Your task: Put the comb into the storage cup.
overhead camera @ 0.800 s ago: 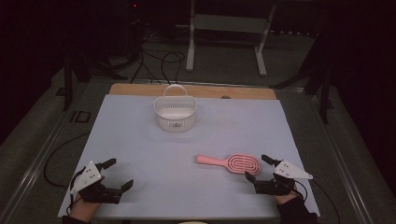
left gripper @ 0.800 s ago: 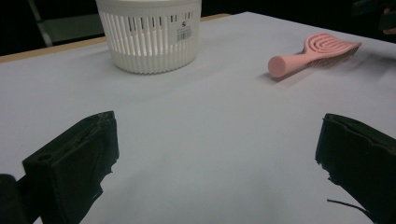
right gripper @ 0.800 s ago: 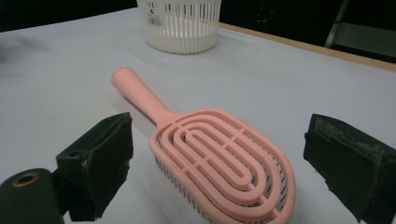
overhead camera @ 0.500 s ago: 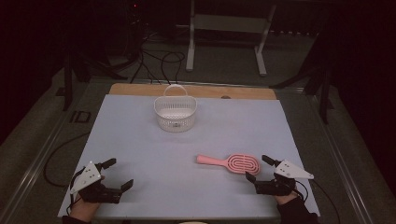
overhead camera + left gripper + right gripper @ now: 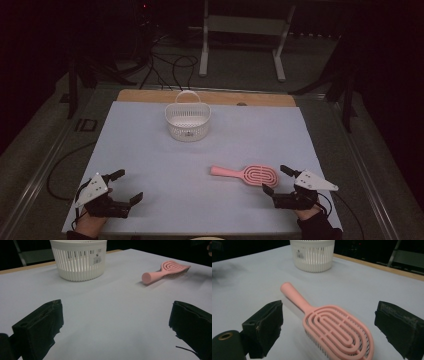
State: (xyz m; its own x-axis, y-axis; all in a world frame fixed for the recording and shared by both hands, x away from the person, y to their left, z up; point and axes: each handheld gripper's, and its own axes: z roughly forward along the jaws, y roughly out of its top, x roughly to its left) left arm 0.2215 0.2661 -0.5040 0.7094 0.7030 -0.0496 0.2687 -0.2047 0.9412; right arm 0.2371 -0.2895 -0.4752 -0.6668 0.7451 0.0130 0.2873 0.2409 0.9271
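Observation:
A pink hairbrush lies flat on the white table sheet, handle pointing left. My right gripper rests open at the near right, its tips just at the brush head. In the right gripper view the brush lies between the wide black jaws of my right gripper, and neither pad touches it. A white slatted basket with a handle stands upright at the back centre. My left gripper sits open at the near left, nothing between its jaws. The left gripper view has that gripper facing the basket and brush.
A bare wooden strip runs along the table's far edge. Beyond it stand a metal frame and cables on a dark floor. A cable trails off the table's left side.

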